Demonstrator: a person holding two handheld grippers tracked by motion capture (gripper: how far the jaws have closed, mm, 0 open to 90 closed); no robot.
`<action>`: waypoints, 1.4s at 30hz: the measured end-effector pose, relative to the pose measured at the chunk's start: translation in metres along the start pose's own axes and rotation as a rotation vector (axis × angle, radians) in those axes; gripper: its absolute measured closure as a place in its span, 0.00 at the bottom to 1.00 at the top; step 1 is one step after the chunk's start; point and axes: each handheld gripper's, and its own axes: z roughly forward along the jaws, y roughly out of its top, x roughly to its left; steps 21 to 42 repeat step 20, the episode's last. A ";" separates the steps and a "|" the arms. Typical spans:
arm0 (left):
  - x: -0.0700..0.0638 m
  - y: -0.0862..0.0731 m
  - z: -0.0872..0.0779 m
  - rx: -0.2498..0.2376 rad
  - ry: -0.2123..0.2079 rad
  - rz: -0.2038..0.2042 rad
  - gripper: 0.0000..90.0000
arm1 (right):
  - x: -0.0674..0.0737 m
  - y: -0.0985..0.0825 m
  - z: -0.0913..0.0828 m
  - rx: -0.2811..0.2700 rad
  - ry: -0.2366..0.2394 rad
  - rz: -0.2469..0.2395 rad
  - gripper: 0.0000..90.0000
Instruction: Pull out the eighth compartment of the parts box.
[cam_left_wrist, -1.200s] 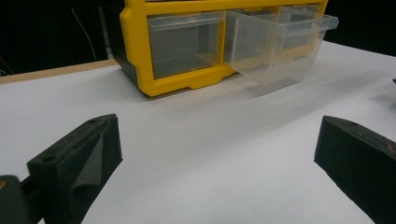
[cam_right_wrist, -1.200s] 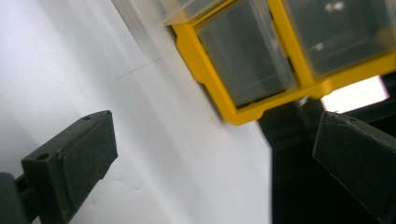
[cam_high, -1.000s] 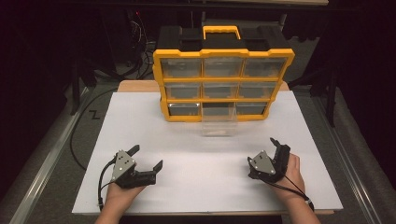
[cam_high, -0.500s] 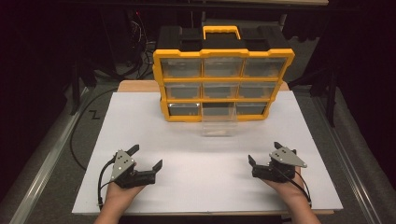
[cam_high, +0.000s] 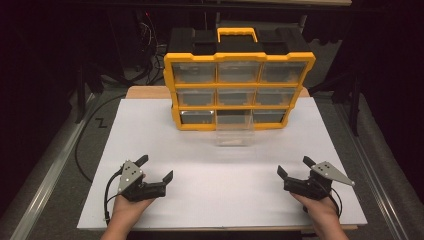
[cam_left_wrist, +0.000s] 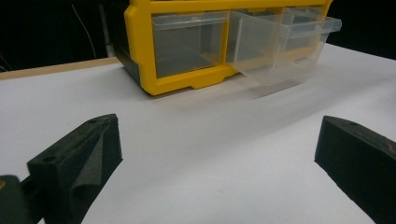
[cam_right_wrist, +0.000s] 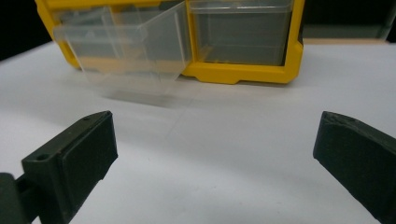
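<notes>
A yellow and black drawer organiser (cam_high: 240, 85) stands at the back of the white table (cam_high: 200, 150), with clear drawers in three rows. Its bottom middle clear drawer (cam_high: 234, 129) (cam_left_wrist: 285, 46) (cam_right_wrist: 126, 46) is pulled out toward me and looks empty. My left gripper (cam_high: 156, 167) rests near the front left of the table, open, with nothing between its jaws. My right gripper (cam_high: 295, 166) rests near the front right, also open and holding nothing. Both grippers point at the organiser from well short of it.
A black and yellow carry handle (cam_high: 237, 34) tops the organiser. A wooden board (cam_high: 145, 92) shows under the white sheet at the back. Black cables (cam_high: 87, 150) lie on the floor to the left. Dark floor surrounds the table.
My right gripper has rolled from tilted on its side to level, its grey plate now facing up, and has shifted slightly right. The left gripper has not moved.
</notes>
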 end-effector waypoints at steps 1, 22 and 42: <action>0.000 0.000 0.001 0.000 -0.002 -0.001 0.02 | 0.002 0.000 0.000 0.000 0.004 -0.011 0.01; -0.002 0.000 0.000 0.004 -0.013 -0.013 0.02 | 0.014 0.000 0.003 -0.027 0.010 -0.032 0.01; -0.002 0.000 0.000 0.004 -0.013 -0.013 0.02 | 0.014 0.000 0.003 -0.027 0.010 -0.032 0.01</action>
